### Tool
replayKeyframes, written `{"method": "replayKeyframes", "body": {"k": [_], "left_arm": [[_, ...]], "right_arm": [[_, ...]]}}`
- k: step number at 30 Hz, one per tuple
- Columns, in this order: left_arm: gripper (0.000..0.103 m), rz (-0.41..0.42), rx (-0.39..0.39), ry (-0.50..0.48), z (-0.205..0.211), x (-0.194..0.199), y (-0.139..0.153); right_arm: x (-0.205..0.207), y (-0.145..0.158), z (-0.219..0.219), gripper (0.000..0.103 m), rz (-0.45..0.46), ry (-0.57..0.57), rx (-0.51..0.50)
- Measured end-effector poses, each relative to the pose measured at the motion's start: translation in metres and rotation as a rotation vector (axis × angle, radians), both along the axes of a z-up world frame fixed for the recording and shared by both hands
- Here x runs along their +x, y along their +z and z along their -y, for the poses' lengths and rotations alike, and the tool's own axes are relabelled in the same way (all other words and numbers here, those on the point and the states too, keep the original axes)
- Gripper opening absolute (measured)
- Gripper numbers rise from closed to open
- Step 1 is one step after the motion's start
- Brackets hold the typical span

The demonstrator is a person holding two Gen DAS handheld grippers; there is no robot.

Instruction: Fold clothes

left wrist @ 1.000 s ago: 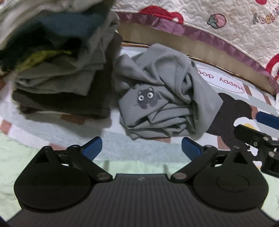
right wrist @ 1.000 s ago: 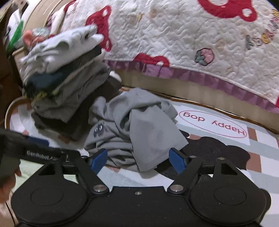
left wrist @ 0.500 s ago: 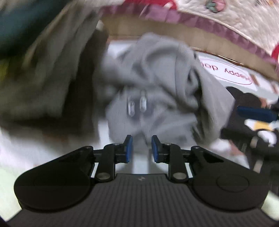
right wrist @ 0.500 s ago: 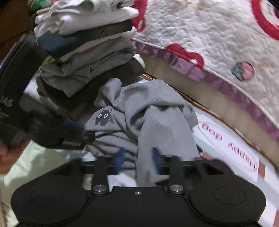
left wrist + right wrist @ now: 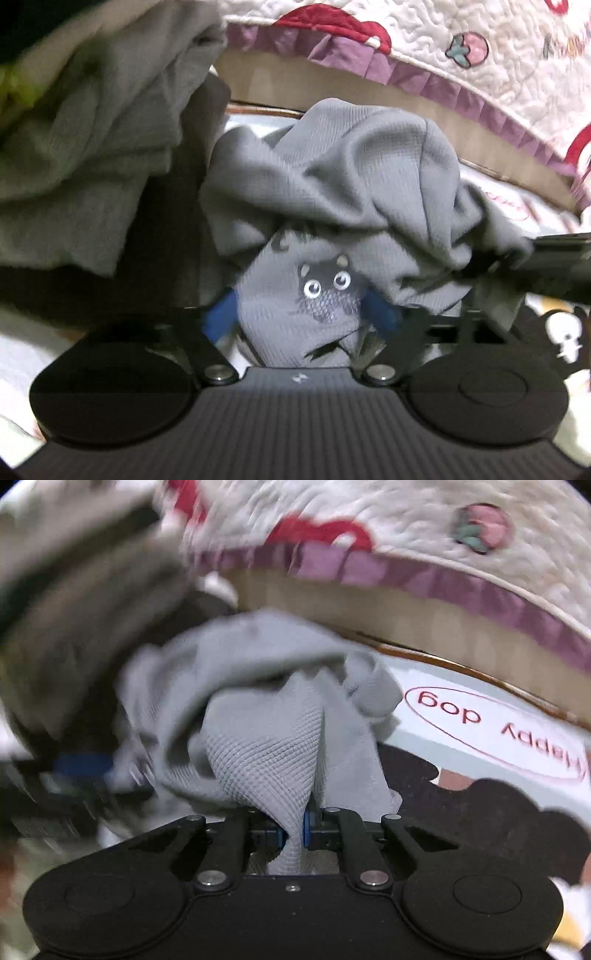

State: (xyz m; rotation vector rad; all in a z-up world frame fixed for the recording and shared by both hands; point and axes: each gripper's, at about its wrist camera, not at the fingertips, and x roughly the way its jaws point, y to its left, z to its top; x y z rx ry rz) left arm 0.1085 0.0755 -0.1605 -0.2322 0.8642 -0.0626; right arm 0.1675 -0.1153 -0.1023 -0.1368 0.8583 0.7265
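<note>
- Printed play mat (image 5: pixel 480 686) lies below a quilted bedspread (image 5: pixel 480 33); a crumpled grey top (image 5: pixel 343 192) sits near the mat's back edge, beside folded clothes (image 5: pixel 96 147).
- Right gripper (image 5: pixel 293 830) pinches a fold of the top; left gripper (image 5: pixel 301 321) straddles its raccoon print, jaws apart.
- Soft, light, limp knit; seams or hems likely grip best.

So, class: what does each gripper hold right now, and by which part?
The right gripper pinches a fold of the grey garment. The left gripper is open around the cat-print part, holding nothing.

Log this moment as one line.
left gripper: open around grey shirt | right gripper: shut on grey shirt | folding: not started
</note>
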Motion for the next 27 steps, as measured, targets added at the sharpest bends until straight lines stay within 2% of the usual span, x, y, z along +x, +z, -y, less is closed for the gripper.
{"method": "replayKeyframes", "body": {"k": [4,5,6,7,8,9,11,12,16,18,19,20,21,22,25,27], "left_arm": [[0.082,-0.046,-0.037,-0.006,0.001,0.006,-0.017],[0.069,-0.032,-0.040,-0.018,0.003,0.006,-0.017],[0.036,-0.009,-0.046,-0.039,0.006,0.004,-0.015],[0.023,0.031,-0.026,-0.058,0.012,0.001,-0.009],[0.018,0.081,0.012,-0.075,0.021,-0.003,-0.001],[0.014,0.131,0.049,-0.093,0.029,-0.007,0.007],[0.012,0.232,0.124,-0.127,0.046,-0.016,0.024],[0.012,0.265,0.113,-0.143,0.049,-0.020,0.030],[0.009,0.354,-0.061,-0.209,0.045,-0.037,0.052],[0.009,0.386,-0.165,-0.260,0.043,-0.046,0.069],[0.011,0.377,-0.225,-0.300,0.044,-0.048,0.075],[0.024,0.344,-0.270,-0.353,0.047,-0.049,0.078],[0.058,0.296,-0.278,-0.389,0.051,-0.049,0.075],[0.069,0.246,-0.266,-0.409,0.055,-0.049,0.071],[0.070,0.229,-0.177,-0.399,0.062,-0.050,0.052],[0.070,0.181,-0.104,-0.369,0.068,-0.041,0.038]], "right_arm": [[-0.026,0.052,0.027,0.009,0.079,-0.078,0.079],[-0.033,0.064,0.034,0.009,0.106,-0.102,0.083],[-0.038,0.074,0.039,0.008,0.131,-0.119,0.080],[-0.042,0.081,0.043,0.008,0.153,-0.125,0.063],[-0.046,0.086,0.047,0.008,0.172,-0.129,0.040],[-0.050,0.090,0.050,0.008,0.188,-0.131,0.015],[-0.057,0.097,0.060,0.008,0.227,-0.143,-0.032],[-0.057,0.100,0.066,0.008,0.238,-0.161,-0.042],[-0.063,0.125,0.105,0.008,0.283,-0.257,-0.032],[-0.064,0.141,0.119,0.007,0.330,-0.293,-0.103],[-0.065,0.149,0.129,0.007,0.363,-0.324,-0.139],[-0.064,0.158,0.143,0.007,0.398,-0.369,-0.175],[-0.060,0.164,0.160,0.007,0.424,-0.428,-0.206],[-0.056,0.170,0.177,0.007,0.451,-0.486,-0.238],[-0.031,0.154,0.231,0.007,0.429,-0.639,-0.333],[-0.012,0.138,0.267,0.007,0.395,-0.737,-0.397]]}}
